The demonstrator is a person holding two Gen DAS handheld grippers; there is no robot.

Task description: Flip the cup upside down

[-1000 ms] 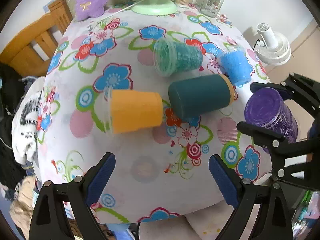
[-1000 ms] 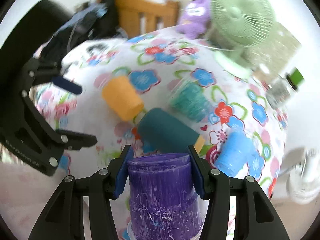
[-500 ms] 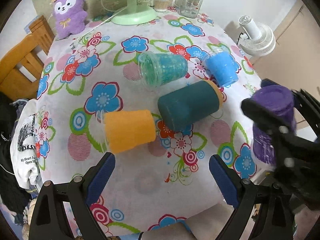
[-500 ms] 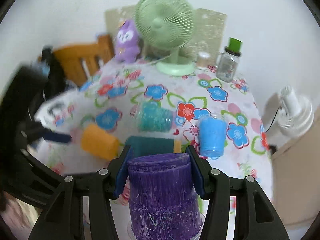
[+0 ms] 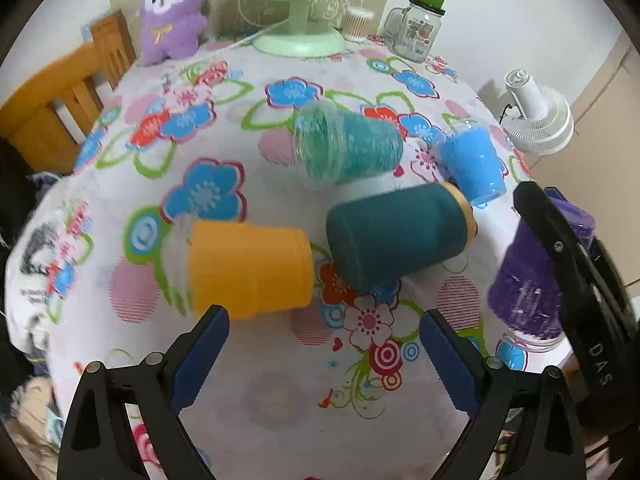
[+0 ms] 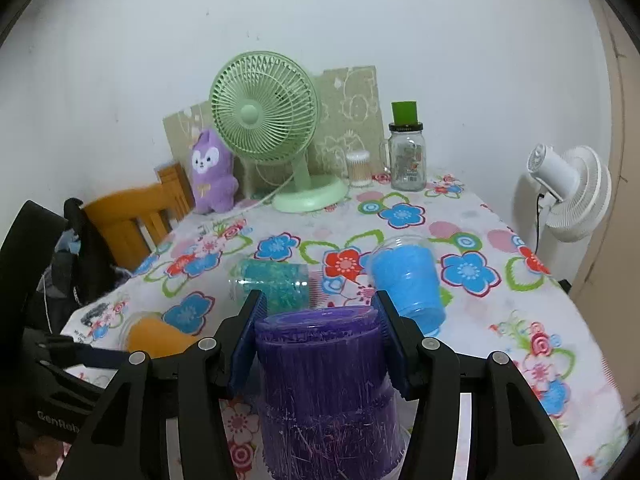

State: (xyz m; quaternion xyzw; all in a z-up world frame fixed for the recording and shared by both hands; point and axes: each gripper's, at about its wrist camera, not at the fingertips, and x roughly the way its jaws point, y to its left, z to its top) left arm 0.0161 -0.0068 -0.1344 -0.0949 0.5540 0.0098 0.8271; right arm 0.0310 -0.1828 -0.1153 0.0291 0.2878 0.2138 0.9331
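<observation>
My right gripper [image 6: 320, 312] is shut on a purple cup [image 6: 324, 384], held upside down with its rim at the tablecloth near the table's right front edge; the cup also shows in the left wrist view [image 5: 532, 280]. My left gripper [image 5: 324, 344] is open and empty, just in front of an orange cup [image 5: 248, 268] lying on its side. A dark teal cup [image 5: 396, 236], a glittery teal cup [image 5: 348, 148] and a light blue cup [image 5: 472, 164] also lie on their sides on the floral tablecloth [image 5: 280, 380].
A green desk fan [image 6: 264, 120], a purple plush toy [image 6: 212, 172], a glass jar with a green lid [image 6: 408, 156] and a small container stand at the back. A wooden chair [image 5: 60, 96] is at the left, a white fan [image 6: 572, 192] beyond the right edge.
My right gripper has turned level and lowered the purple cup, upside down, toward the tablecloth. My left gripper has moved forward and lower, closer to the orange cup, still open.
</observation>
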